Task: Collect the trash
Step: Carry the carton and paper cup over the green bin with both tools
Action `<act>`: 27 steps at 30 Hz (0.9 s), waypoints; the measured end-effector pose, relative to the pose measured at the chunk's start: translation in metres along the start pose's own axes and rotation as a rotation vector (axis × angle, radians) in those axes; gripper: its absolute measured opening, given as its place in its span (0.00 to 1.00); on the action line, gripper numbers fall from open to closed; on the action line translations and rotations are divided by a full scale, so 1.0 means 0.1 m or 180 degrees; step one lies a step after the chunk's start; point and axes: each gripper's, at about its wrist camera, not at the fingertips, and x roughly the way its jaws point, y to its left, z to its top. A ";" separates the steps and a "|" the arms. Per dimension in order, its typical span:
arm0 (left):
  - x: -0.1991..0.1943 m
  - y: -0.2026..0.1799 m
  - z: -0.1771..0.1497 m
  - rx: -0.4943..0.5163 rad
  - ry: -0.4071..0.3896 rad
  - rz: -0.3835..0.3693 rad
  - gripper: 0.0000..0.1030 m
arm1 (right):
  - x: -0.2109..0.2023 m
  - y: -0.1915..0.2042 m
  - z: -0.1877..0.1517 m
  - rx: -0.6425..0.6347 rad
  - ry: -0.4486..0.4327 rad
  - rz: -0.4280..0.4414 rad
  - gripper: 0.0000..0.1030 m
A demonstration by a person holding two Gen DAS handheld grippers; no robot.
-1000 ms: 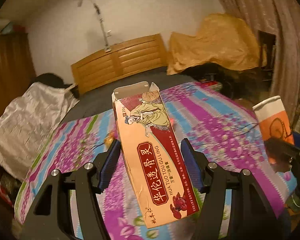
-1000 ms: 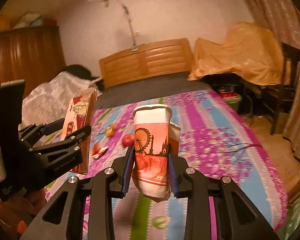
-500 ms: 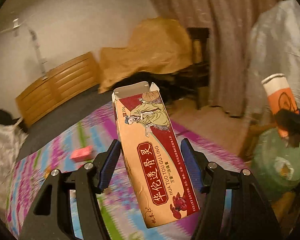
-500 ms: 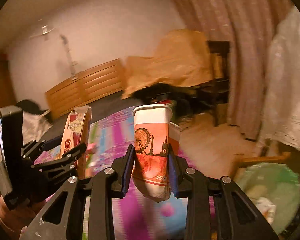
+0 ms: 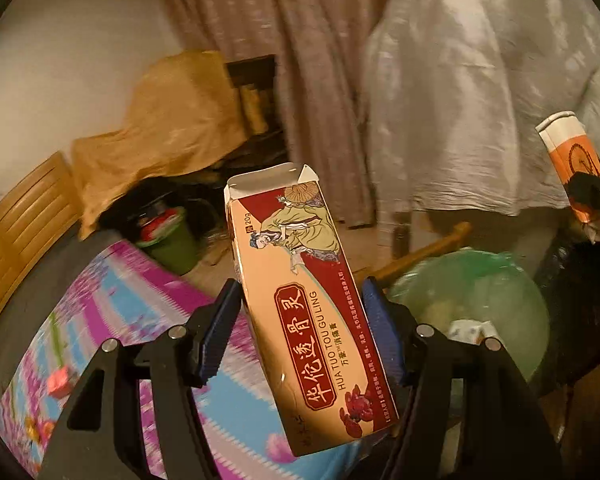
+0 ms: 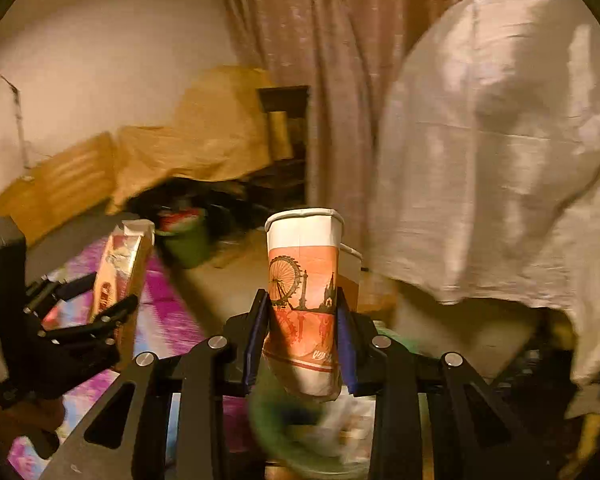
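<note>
Right wrist view is blurring the green bin [image 6: 300,432] below; right gripper [image 6: 302,344] is squeezing paper cups [image 6: 304,280], left gripper [image 5: 300,332] is clamping the carton [image 5: 304,300] upright.

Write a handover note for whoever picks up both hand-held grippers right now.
Left hand-held gripper: shut on the ointment box, its top flap open.
Right hand-held gripper: shut on the squashed paper cup.
Bin with the green bag: low, to the right of the box, scraps already in it; in the right wrist view it sits just beneath the cup.
Done: both items picked up and carried to the bin.
Left: release cup and box into the bag. A small red item lies on the flowered bedspread; possibly more trash.
</note>
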 end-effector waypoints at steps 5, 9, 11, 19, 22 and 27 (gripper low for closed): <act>0.23 -0.39 0.15 0.0143 0.0053 -0.0277 0.58 | 0.01 -0.25 -0.05 -0.0035 0.0121 -0.0210 0.32; 0.30 -0.60 0.21 0.0231 0.0093 -0.0413 0.58 | 0.14 -0.45 -0.11 -0.0007 0.0298 -0.0280 0.33; 0.38 -0.72 0.23 0.0268 0.0146 -0.0471 0.58 | 0.15 -0.54 -0.15 0.0059 0.0370 -0.0278 0.33; 0.51 -0.92 0.19 0.0364 0.0295 -0.0621 0.58 | 0.26 -0.54 -0.32 0.0204 0.0634 -0.0190 0.33; 0.56 -0.98 0.12 0.0424 0.0365 -0.0640 0.58 | 0.34 -0.59 -0.38 0.0271 0.0696 -0.0155 0.34; 0.58 -1.02 0.07 0.0497 0.0421 -0.0662 0.58 | 0.46 -0.59 -0.47 0.0320 0.0808 -0.0115 0.34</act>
